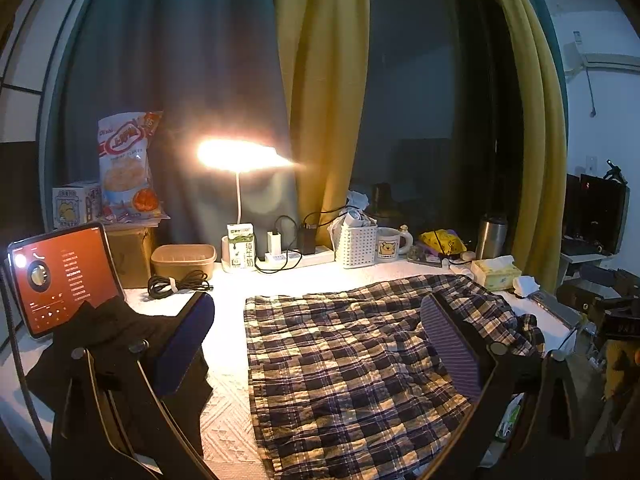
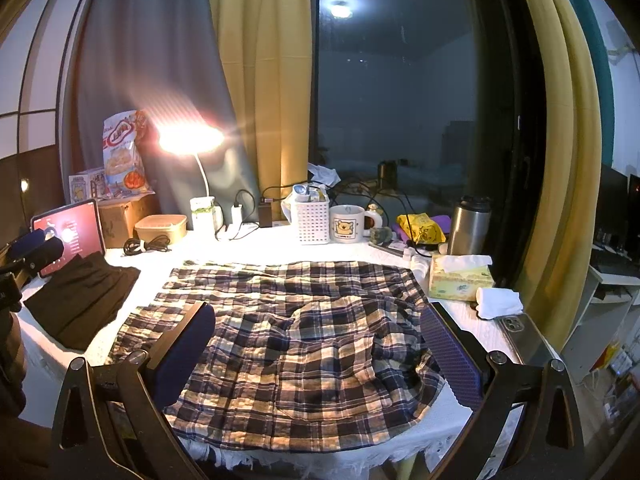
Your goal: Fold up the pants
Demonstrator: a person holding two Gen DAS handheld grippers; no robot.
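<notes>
A home room: curtains [image 2: 260, 80], desk lamp [image 2: 190, 140], snack bag [image 1: 128, 164] and mug [image 2: 347, 223] on a cluttered table [image 2: 256, 248].

We hold our left gripper [image 1: 316, 328] with jaws spread wide. Our right gripper [image 2: 318, 330] gapes likewise, gripping nothing.

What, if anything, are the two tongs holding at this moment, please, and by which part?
Nothing: the left tongs and right tongs are open above the dark plaid cotton pants.

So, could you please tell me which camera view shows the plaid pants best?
The right wrist view: the plaid pants lie nearly whole between the open fingers. In the left wrist view the pants run off the bottom edge, partly hidden behind a finger.
</notes>
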